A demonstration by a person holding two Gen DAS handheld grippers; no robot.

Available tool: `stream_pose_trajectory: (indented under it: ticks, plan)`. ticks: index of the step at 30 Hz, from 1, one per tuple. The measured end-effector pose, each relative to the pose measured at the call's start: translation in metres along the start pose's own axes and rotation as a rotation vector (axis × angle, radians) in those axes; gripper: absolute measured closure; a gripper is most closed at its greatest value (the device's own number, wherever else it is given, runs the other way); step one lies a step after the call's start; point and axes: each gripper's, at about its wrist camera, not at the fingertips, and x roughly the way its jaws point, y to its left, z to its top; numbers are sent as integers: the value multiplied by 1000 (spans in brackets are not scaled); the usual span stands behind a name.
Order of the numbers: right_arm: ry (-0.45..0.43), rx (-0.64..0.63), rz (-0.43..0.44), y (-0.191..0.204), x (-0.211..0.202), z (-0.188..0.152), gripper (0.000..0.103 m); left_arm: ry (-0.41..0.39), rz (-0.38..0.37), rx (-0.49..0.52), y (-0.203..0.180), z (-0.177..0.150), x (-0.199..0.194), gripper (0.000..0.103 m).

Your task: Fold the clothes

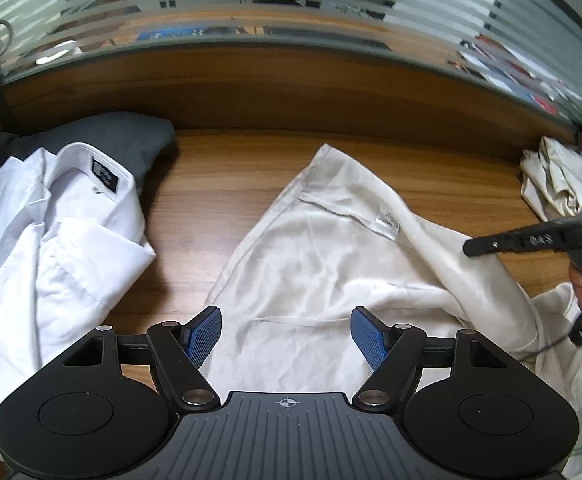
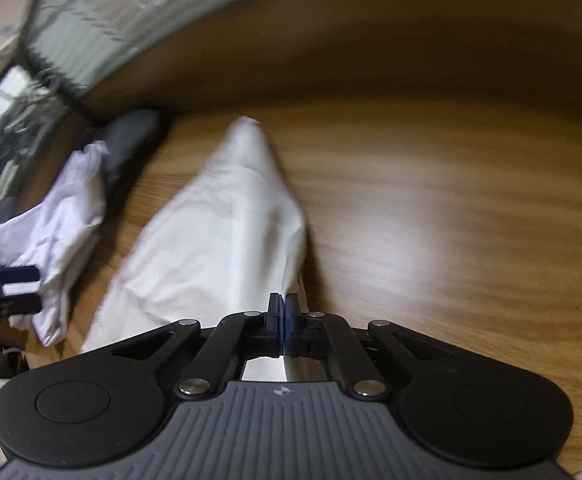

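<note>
A cream silky garment [image 1: 331,264] lies spread on the wooden table, a small label near its upper seam. My left gripper [image 1: 285,332] is open just above its near part, blue pads on each side. My right gripper [image 2: 282,308] is shut on an edge of the same cream garment [image 2: 219,232], which stretches away from its fingers; this view is blurred. The right gripper [image 1: 531,240] also shows at the right edge of the left wrist view, above the garment's right fold. The left gripper [image 2: 15,288] shows at the left edge of the right wrist view.
A white collared shirt [image 1: 51,240] lies at the left, over a dark grey garment [image 1: 131,136]. A crumpled cream cloth [image 1: 551,184] sits at the far right. A wooden ledge and striped glass partition [image 1: 291,8] run along the table's back.
</note>
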Motion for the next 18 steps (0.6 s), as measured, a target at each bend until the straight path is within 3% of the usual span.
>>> stream_pose_trajectory:
  ticks: [4,8,13,16,18]
  plan:
    - [-10,-147,56,54,-7,-11,102,-18,5,-5,-1,-3,-8,29]
    - [92,-288,73,94,10,-43,102,-22,-2,-4,-3,-7,-12,29]
    - [226,-376,37,116,35,-82,96,-20,-16,-3,-5,-16,-17,29]
    - [208,-382,19,121,24,-93,83,-20,-25,3,-8,-19,-16,29]
    - [168,-351,5,116,9,-93,83,-19,-29,5,-10,-20,-14,29]
